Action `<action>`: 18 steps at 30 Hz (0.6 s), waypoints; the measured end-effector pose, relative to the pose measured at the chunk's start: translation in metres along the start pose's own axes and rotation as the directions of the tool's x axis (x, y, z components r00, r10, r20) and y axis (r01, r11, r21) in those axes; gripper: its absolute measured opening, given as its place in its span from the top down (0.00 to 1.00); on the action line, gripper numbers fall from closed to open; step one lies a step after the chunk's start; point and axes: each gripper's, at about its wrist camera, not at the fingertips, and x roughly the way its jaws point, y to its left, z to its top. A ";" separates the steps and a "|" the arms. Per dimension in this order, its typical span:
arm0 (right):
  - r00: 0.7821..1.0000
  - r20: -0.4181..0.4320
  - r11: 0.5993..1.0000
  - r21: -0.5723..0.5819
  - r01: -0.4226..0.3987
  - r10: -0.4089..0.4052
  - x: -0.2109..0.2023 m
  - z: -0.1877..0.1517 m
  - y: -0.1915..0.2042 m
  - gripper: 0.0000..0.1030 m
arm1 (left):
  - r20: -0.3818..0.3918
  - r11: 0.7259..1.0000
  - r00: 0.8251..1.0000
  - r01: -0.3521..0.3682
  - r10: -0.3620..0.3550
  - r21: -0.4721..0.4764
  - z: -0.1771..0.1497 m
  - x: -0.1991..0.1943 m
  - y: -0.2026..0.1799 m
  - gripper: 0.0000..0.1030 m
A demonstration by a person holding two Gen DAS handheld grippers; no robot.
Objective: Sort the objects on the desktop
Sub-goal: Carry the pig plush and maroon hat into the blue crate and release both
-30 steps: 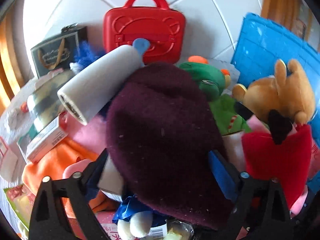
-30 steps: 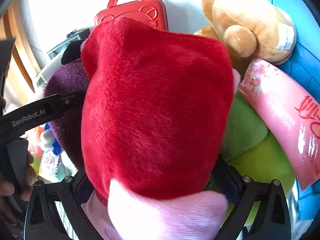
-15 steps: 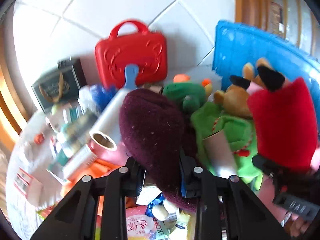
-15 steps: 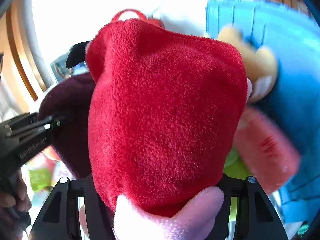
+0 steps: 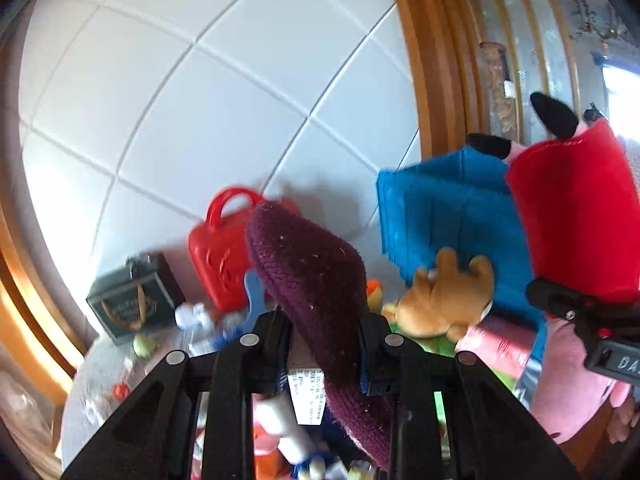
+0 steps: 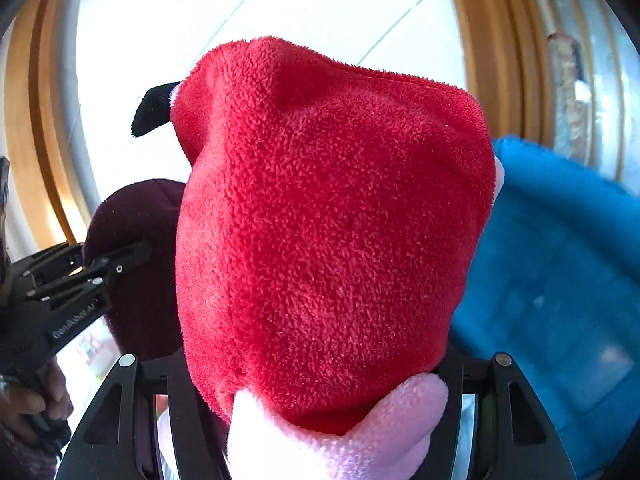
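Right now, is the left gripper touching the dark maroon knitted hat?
Touching. The left wrist view shows the left gripper with its jaws closed on the dark maroon knitted hat, the fabric pinched between both fingers.

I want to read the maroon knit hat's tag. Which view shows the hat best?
The left wrist view: the maroon knit hat sits pinched in the left claw, with a white label beneath. The right wrist view shows only its edge behind the red plush toy.

Behind my pile I see the white tiled wall [image 5: 208, 80] filling the upper left of the left view, its grey grout lines [image 5: 308, 118] crossing diagonally. A wooden frame [image 5: 424, 60] of curved brown bands runs down the upper right, with glass [image 5: 556, 40] beyond it.
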 end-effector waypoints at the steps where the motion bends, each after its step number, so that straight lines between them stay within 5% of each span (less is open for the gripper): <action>1: 1.000 0.027 1.000 0.005 0.013 -0.013 -0.013 0.008 -0.006 0.41 | 0.020 1.000 1.000 0.002 -0.002 0.011 0.011 -0.004 -0.006 0.76; 11: 0.942 0.253 0.976 0.073 0.207 -0.219 -0.144 0.088 -0.122 0.38 | 0.233 0.984 0.962 0.112 -0.142 0.135 0.133 -0.031 -0.123 0.76; 16: 0.911 0.248 0.944 0.082 0.320 -0.330 -0.160 0.115 -0.199 0.35 | 0.233 0.971 0.948 0.189 -0.219 0.144 0.188 -0.015 -0.196 0.76; 18: 0.906 0.219 0.932 0.072 0.355 -0.362 -0.122 0.135 -0.205 0.35 | 0.226 0.970 0.948 0.196 -0.225 0.146 0.204 -0.004 -0.222 0.76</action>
